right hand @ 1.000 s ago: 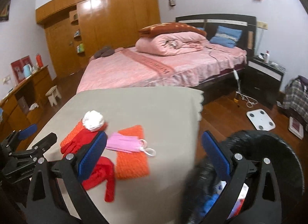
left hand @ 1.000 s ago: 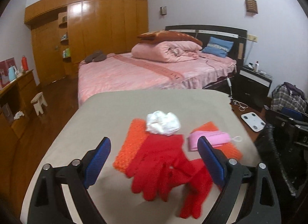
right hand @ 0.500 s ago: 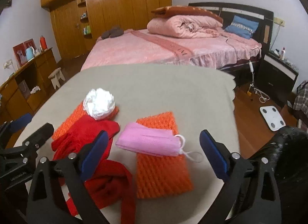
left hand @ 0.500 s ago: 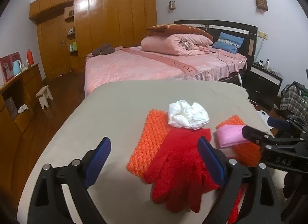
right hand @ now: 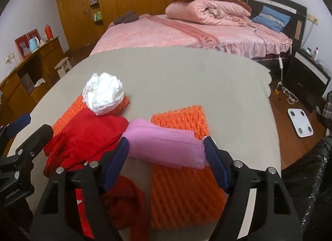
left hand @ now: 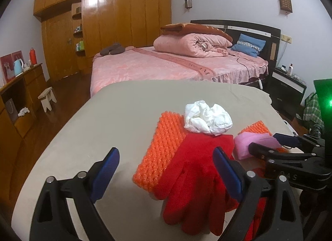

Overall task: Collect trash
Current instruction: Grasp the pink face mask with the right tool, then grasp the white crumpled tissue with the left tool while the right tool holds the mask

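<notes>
Two grippers work over the grey-covered table. The right gripper has its fingers part open, straddling the pink face mask; the blue pads sit at or just beside the two short ends of the mask, and firm contact cannot be confirmed. The left gripper hangs wide open and empty above the red gloves.

Location of items:
- Pink face mask: lies across the right-hand orange mesh pad, just beside the red gloves.
- Crumpled white paper ball: rests on the left-hand orange mesh pad, touching the cuff of a red glove.
- Black trash bag: off the right edge of the table.

Handling judgement:
- The mask looks light, thin and limp. It will likely buckle between the pads. Grip across the pleated body, not by the ear loop.
- The paper ball looks light and compressible. A mid-body pinch should hold; excess force only flattens it.
- The mesh pads appear soft and springy, so a low pinch may snag one along with the mask.
</notes>
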The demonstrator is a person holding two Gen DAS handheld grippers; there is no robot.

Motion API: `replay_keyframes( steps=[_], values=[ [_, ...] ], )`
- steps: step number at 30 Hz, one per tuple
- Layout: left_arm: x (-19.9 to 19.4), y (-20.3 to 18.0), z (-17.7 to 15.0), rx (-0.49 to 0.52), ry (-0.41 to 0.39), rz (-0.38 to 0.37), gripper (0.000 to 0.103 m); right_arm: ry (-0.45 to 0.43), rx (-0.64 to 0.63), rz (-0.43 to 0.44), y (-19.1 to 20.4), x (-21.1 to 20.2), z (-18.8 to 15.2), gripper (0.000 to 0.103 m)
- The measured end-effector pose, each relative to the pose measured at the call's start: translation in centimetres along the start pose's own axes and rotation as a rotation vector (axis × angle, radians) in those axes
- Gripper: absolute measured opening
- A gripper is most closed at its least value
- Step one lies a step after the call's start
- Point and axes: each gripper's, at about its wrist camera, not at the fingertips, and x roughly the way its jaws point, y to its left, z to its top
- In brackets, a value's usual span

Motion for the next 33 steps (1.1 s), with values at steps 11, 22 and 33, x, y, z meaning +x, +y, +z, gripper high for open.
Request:
replay_keyframes(
  steps=[11, 22, 33],
  values=[
    [0.3, -0.4, -0.2, 0.008, 0.013, 0.002, 0.089, -0.009, 0.019, 0.036, -0.3, -0.2, -0.2, 0.033],
    [-0.2, -0.8, 0.3, 0.012, 0.001, -0.008, 0.089, -0.080, 0.053, 0.077, -2.1, -2.9, 0.7, 0.011],
    [1.4, -3.2, 3.7, 0.031, -0.040, -0.066, 0.089, -0.118, 0.097, 0.060, -4.2, -3.1, 2.8, 0.010]
  ],
)
